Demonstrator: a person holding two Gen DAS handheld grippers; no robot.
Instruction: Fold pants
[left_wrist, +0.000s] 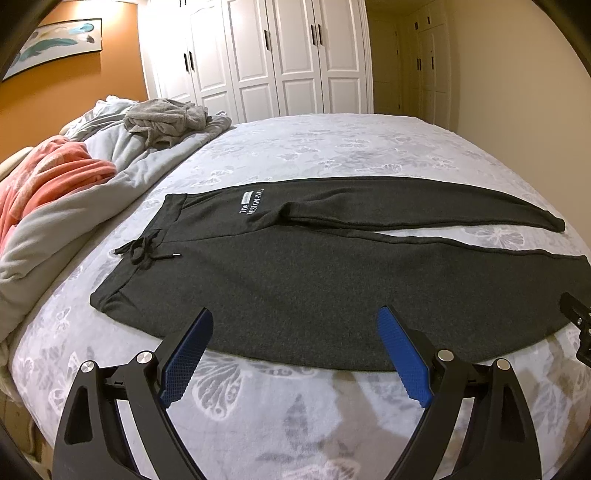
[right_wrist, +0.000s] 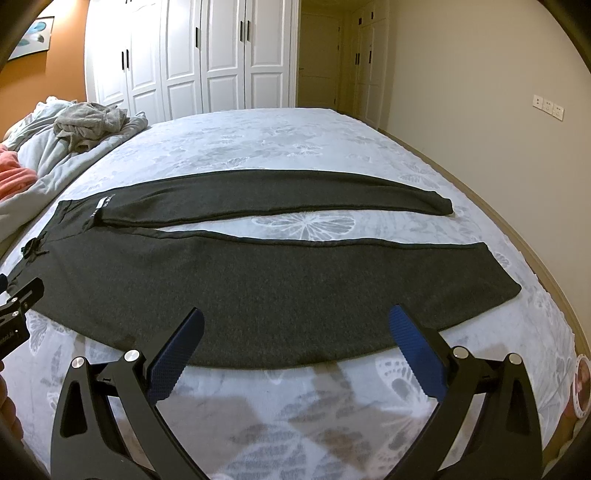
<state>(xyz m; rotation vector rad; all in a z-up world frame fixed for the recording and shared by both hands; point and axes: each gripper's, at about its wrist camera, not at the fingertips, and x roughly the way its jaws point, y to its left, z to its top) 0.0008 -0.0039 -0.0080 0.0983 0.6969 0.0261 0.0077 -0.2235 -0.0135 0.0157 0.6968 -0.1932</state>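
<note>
Dark grey pants (left_wrist: 295, 280) lie flat on the bed, waistband with a tied drawstring (left_wrist: 142, 251) to the left, both legs stretched right with a gap between them. They also show in the right wrist view (right_wrist: 280, 291). My left gripper (left_wrist: 295, 323) is open, hovering over the near edge of the near leg by the waist end. My right gripper (right_wrist: 295, 321) is open, over the near edge of the same leg further toward the cuff (right_wrist: 502, 273). Neither holds anything. The right gripper's body shows at the left wrist view's right edge (left_wrist: 578, 328).
The bed (left_wrist: 332, 147) has a pale butterfly-print cover. Piled bedding and clothes, grey (left_wrist: 166, 118) and coral (left_wrist: 51, 170), lie at the left. White wardrobe doors (left_wrist: 258, 55) stand behind the bed. The bed's right edge (right_wrist: 535, 258) drops to the floor.
</note>
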